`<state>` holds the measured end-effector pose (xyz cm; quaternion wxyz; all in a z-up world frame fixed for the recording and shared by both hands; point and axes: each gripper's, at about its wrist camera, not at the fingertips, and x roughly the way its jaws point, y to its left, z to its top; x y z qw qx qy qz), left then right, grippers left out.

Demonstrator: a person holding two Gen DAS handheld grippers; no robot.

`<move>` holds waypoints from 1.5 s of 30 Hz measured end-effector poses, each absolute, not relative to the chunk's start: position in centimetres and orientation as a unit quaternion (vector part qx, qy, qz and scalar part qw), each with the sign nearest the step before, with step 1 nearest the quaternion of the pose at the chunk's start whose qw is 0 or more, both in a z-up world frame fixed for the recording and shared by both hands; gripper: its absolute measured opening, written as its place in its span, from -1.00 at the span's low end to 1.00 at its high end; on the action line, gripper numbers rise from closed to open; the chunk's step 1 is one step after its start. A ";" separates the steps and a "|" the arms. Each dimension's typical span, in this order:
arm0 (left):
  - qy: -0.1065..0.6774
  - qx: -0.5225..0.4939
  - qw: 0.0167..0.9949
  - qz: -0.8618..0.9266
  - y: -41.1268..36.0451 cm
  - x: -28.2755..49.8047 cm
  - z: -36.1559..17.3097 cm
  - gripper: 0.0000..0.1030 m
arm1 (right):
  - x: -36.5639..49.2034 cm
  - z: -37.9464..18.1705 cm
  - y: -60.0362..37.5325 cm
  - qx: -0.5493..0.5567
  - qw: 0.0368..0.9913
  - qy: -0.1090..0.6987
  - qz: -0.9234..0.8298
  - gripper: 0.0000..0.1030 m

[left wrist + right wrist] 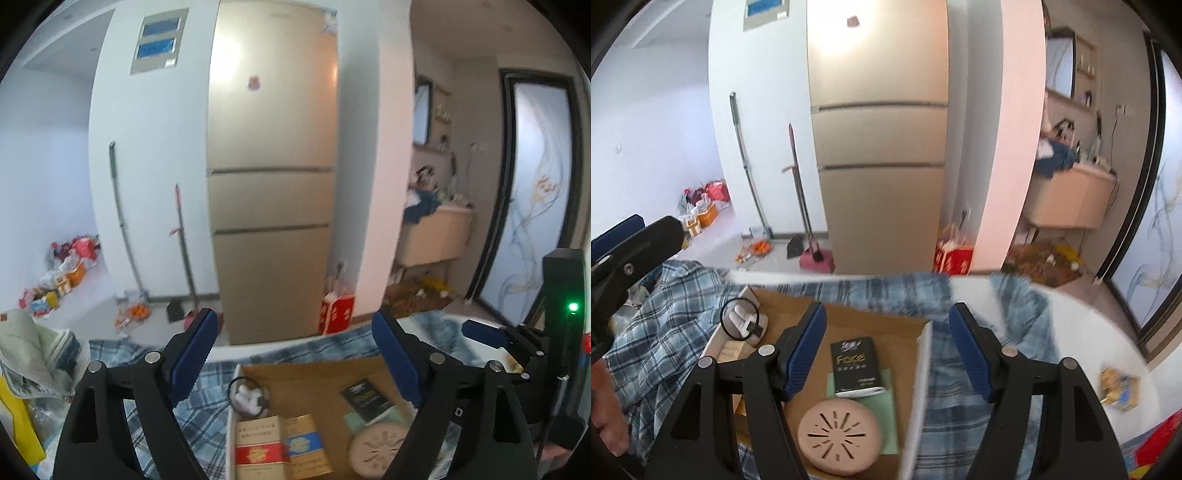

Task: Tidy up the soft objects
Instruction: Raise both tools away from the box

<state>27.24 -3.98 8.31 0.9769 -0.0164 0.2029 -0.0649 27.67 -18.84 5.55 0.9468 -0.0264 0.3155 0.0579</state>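
Two grippers, both w/ jaws apart and nothing between the blue pads. Left gripper (293,356) stands wide open, empty, pads clear of everything; it hangs above the near end of a shallow cardboard box (314,373). Right gripper (888,350) is about half open, also empty, its left finger over the box floor and its right finger over the cloth outside the box's right wall (919,373).

Under both: a blue-and-white plaid shirt (672,325) lies spread on the white table (1082,325), rumpled, running under and around the box; a fold of it reaches toward the table's far edge. Box sits on the shirt.

Inside the box, from the right-wrist view: a black "Face" tissue pack (855,365) lies on a pale green pad (882,410), just beside a round pink disc w/ slots (838,435). In the far-left corner, a white bundle ringed by a black hair tie (742,319). Left-wrist view adds two cigarette packs side by side, one red-and-cream (260,446), one blue-and-gold (304,443).

A small yellow-blue packet (1119,384) lies on bare table, well apart to the right. Part of a hand shows at the right-wrist view's left edge (605,417).

Beyond the table: gold three-door fridge (273,177), mop and broom against the white wall, red gift bag (338,314) on the floor beside the fridge.
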 end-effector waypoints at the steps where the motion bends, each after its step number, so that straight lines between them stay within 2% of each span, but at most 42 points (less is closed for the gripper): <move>1: 0.191 -0.017 0.979 -0.065 -4.1 26.4 9.1 0.69 | 27.1 6.3 -19.3 -0.027 0.950 0.306 0.053 0.32; 4: 0.162 -0.024 0.984 -0.070 -4.6 24.5 11.3 0.72 | 25.2 8.0 -20.3 -0.033 0.955 0.290 0.047 0.32; 6: 0.148 -0.028 0.986 -0.077 -4.9 23.1 12.4 0.85 | 23.7 9.0 -20.9 -0.035 0.959 0.278 0.045 0.33; 8: 0.132 -0.023 0.988 -0.081 -5.2 21.4 13.3 1.00 | 22.1 10.0 -21.5 -0.033 0.963 0.263 0.046 0.43; 15: 0.096 -0.005 0.992 -0.078 -5.9 15.7 15.3 1.00 | 16.7 12.3 -23.1 -0.013 0.975 0.216 0.058 0.50; 19: 0.087 0.004 0.993 -0.084 -6.5 12.8 15.3 1.00 | 13.8 12.8 -23.3 -0.017 0.979 0.195 0.062 0.63; 22: 0.091 0.011 0.992 -0.087 -6.9 11.0 14.6 1.00 | 12.1 12.5 -23.6 -0.008 0.980 0.186 0.067 0.71; 29: 0.114 0.025 0.987 -0.107 -8.2 8.0 11.7 1.00 | 9.5 10.2 -24.3 -0.021 0.980 0.184 0.073 0.71; 45: 0.170 0.017 0.978 -0.118 -9.5 10.5 2.0 1.00 | 11.0 2.2 -26.9 -0.011 0.972 0.229 0.051 0.72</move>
